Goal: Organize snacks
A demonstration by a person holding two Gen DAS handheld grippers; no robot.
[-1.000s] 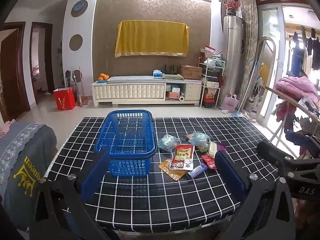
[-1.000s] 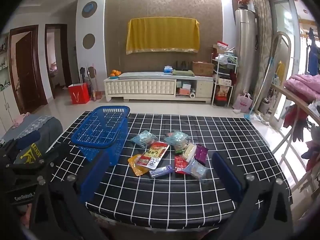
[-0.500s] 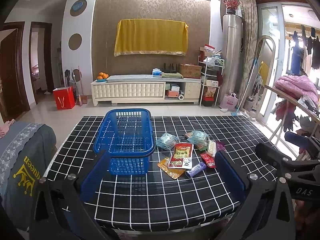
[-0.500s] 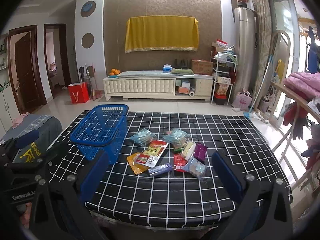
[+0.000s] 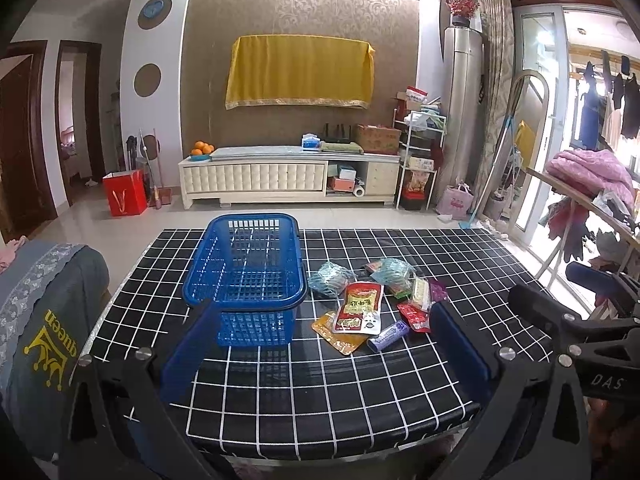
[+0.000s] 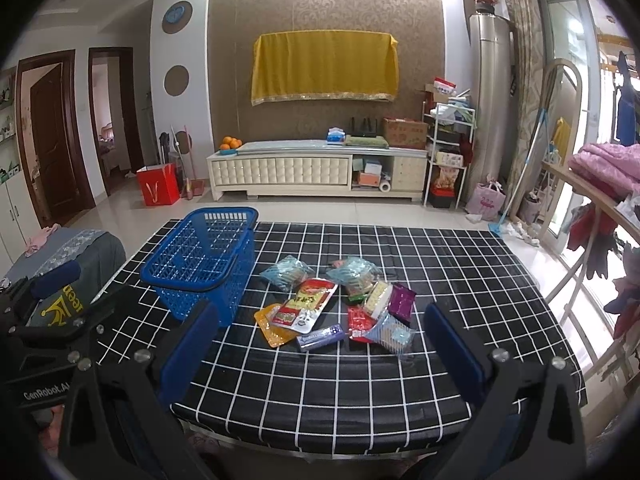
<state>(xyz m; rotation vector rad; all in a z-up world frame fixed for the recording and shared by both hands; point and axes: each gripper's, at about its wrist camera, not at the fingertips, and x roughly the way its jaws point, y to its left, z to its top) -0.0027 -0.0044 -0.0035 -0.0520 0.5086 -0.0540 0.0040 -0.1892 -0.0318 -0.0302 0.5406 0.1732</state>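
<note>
- The lower corners of both wrist views are blocked by the black tool frames, so you cannot see the near edge of the bench (image 5: 320, 400) in full; the printing on the packets is too small to read.
- In the snack pile (image 6: 336, 304), packets overlap: the orange pouch (image 6: 269, 328) is partly under the red-and-white packet (image 6: 306, 304), and the green packet at the pile's centre is mostly covered.
- Your left tool (image 5: 320, 344) is spread wide with nothing between its blue pads (image 5: 188, 352); your right tool (image 6: 316, 344) is likewise wide apart and empty.
- In the left view the blue basket (image 5: 244, 276) sits centre-left, its near wall just above the left pad, and it looks empty. The snacks lie to its right, at centre frame, ahead of the tool and apart from it.
- In the right view the pile lies centre frame, between and beyond the two pads; the purple tube (image 6: 320, 336) and the clear blue-tinted packet (image 6: 394, 334) are the nearest pieces. The basket stands at centre-left, just beside the pile.
- Bare checked cloth lies between the pile and the near edge, and wide bare cloth fills the right of the bench. A grey covered seat (image 5: 44, 320) crowds the left edge; a drying rack with clothes (image 6: 600, 184) stands at the right.
</note>
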